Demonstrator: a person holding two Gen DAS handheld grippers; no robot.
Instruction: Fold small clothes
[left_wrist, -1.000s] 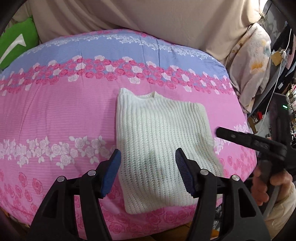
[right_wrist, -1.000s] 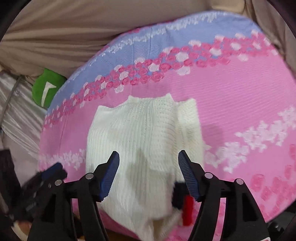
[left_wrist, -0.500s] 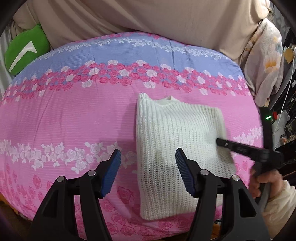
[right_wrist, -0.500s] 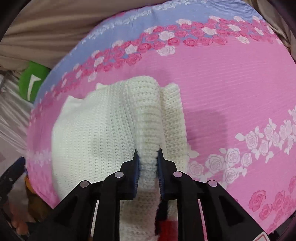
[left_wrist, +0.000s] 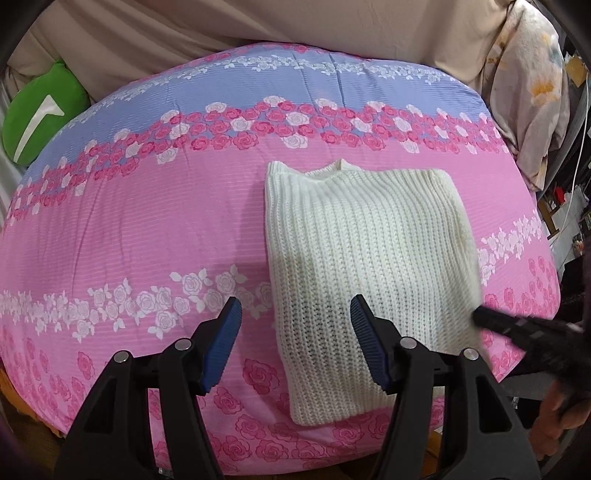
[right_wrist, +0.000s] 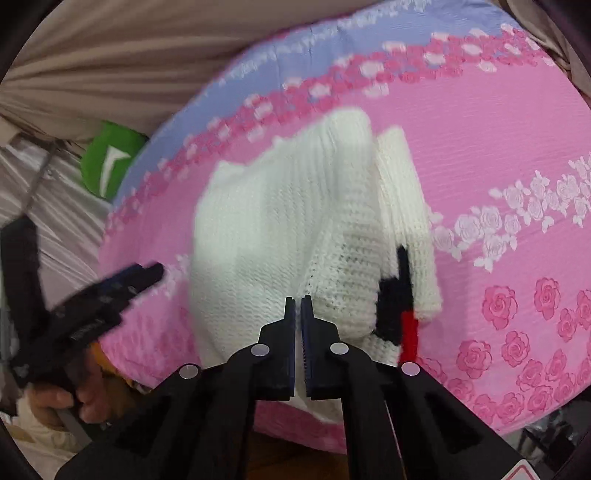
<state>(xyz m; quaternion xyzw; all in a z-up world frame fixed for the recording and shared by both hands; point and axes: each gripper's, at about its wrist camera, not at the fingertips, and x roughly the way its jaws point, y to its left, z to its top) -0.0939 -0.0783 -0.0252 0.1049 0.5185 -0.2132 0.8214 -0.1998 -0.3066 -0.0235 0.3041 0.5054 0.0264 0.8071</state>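
A white knit sweater (left_wrist: 365, 254) lies folded into a narrow panel on the pink floral bedspread (left_wrist: 129, 229), neckline at the far end. My left gripper (left_wrist: 295, 332) is open and empty, hovering above the sweater's near left edge. My right gripper (right_wrist: 298, 306) is shut on a thin fold of the sweater (right_wrist: 280, 229) at its near right edge and lifts it slightly; a black and red patch (right_wrist: 397, 306) shows underneath. The right gripper also shows in the left wrist view (left_wrist: 517, 328), and the left gripper in the right wrist view (right_wrist: 110, 288).
A green cushion (left_wrist: 40, 114) sits at the far left corner of the bed. Beige curtain (left_wrist: 258, 26) hangs behind. A floral fabric bundle (left_wrist: 528, 92) and cluttered shelves stand to the right. The bed's near edge drops off just below the sweater.
My right gripper closed on the sweater's near right edge and has pulled it up and back. My left gripper drew left and back, staying open.
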